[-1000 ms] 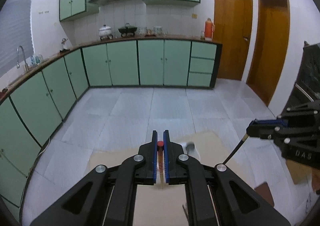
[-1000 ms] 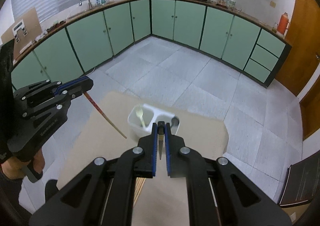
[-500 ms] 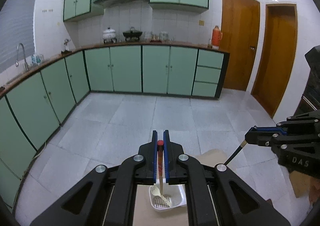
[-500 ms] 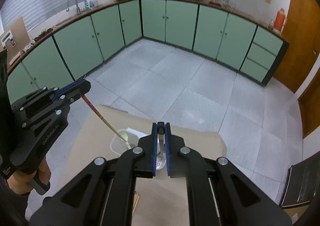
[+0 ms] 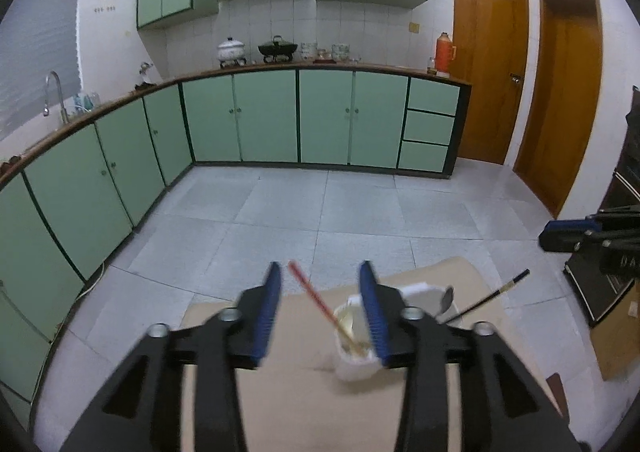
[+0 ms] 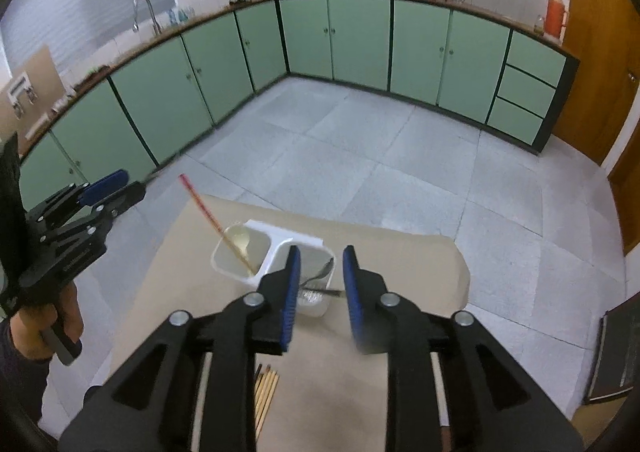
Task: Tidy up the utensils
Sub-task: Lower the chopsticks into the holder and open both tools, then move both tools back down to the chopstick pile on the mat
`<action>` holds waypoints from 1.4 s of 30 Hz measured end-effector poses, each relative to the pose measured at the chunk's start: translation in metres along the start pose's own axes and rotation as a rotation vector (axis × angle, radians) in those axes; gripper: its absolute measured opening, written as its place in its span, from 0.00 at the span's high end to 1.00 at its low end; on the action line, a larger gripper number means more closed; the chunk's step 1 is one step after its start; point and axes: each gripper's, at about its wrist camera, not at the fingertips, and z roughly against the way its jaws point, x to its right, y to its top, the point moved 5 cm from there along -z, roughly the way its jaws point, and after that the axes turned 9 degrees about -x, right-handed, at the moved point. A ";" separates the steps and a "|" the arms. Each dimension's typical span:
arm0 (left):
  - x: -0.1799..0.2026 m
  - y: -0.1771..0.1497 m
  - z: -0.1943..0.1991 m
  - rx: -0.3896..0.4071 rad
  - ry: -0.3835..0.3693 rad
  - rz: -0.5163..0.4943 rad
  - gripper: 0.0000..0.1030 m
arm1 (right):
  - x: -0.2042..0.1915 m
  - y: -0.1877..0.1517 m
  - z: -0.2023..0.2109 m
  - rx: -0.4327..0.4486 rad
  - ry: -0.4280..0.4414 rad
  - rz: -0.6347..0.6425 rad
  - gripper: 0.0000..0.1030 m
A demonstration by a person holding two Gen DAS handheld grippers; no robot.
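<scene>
Chopstick (image 6: 218,229) leans in the left cup of the white holder (image 6: 304,240) on the worktop (image 6: 400,252), both tools, left (image 5: 320,308) and right (image 6: 319,284), just opened and empty, so withdraw straight back without nudging it

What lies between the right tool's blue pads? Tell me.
Right wrist view: beyond the open right tool, the white plastic divided holder and its grey metal spoon.

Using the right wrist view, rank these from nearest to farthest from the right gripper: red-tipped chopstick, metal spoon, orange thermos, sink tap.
1. Metal spoon, in the white holder's right compartment, just beyond the right gripper.
2. Red-tipped chopstick, leaning in the left compartment.
3. Sink tap, on the counter, far left.
4. Orange thermos, far right of the counter; close to the tap in range, so that order is unsure.
</scene>
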 end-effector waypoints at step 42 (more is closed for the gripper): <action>0.078 -0.383 0.052 -0.196 -0.031 0.019 0.18 | -0.087 -0.376 -0.086 0.022 -0.041 0.075 0.63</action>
